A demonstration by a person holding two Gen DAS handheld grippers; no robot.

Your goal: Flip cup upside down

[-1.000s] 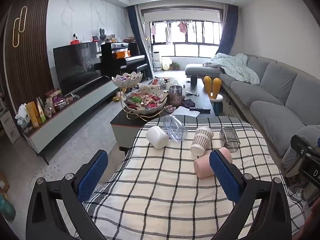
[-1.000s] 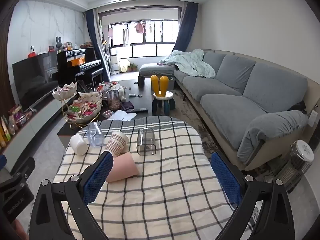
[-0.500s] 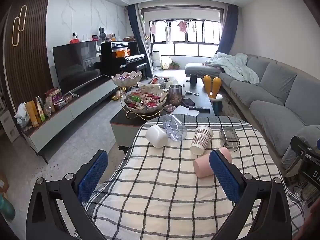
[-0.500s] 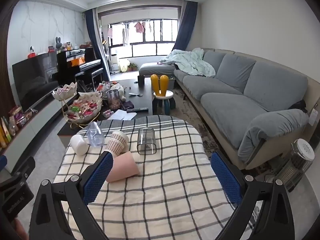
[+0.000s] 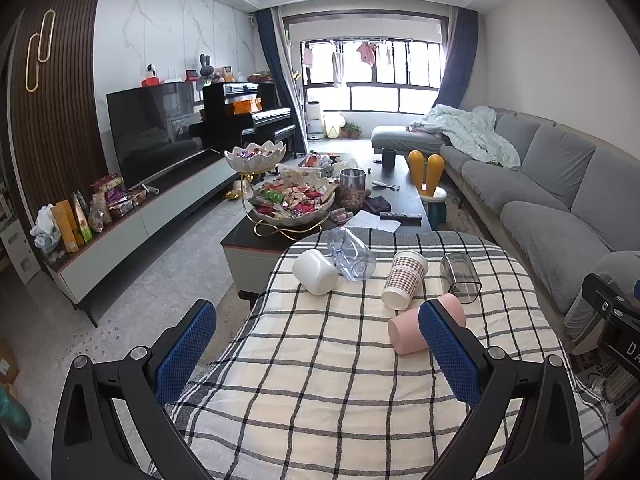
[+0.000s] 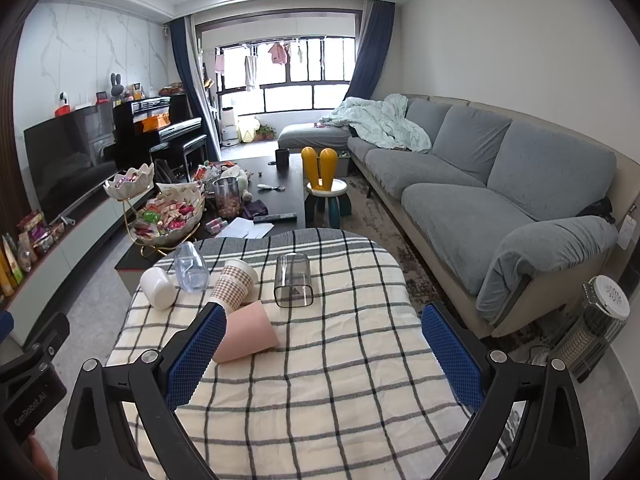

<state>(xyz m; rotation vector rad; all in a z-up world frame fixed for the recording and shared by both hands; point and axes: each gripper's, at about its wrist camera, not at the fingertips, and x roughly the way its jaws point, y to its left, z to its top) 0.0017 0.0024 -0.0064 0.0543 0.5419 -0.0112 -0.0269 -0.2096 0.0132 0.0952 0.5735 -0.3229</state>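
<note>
Several cups lie on their sides on the checked tablecloth (image 5: 304,376): a white cup (image 5: 315,272), a clear blue-tinted cup (image 5: 352,254), a checked paper cup (image 5: 404,280), a clear square glass (image 5: 460,278) and a pink cup (image 5: 412,330). In the right wrist view I see the white cup (image 6: 157,288), clear cup (image 6: 191,267), paper cup (image 6: 233,286), square glass (image 6: 293,285) and pink cup (image 6: 248,334). My left gripper (image 5: 316,354) is open and empty, nearer than the cups. My right gripper (image 6: 324,356) is open and empty; its left finger hides part of the pink cup.
A dark coffee table (image 5: 400,200) with snack bowls (image 5: 292,204) and a jar stands beyond the table. A grey sofa (image 6: 500,184) runs along the right. A TV unit (image 5: 132,216) is on the left. A heater (image 6: 596,320) stands by the sofa.
</note>
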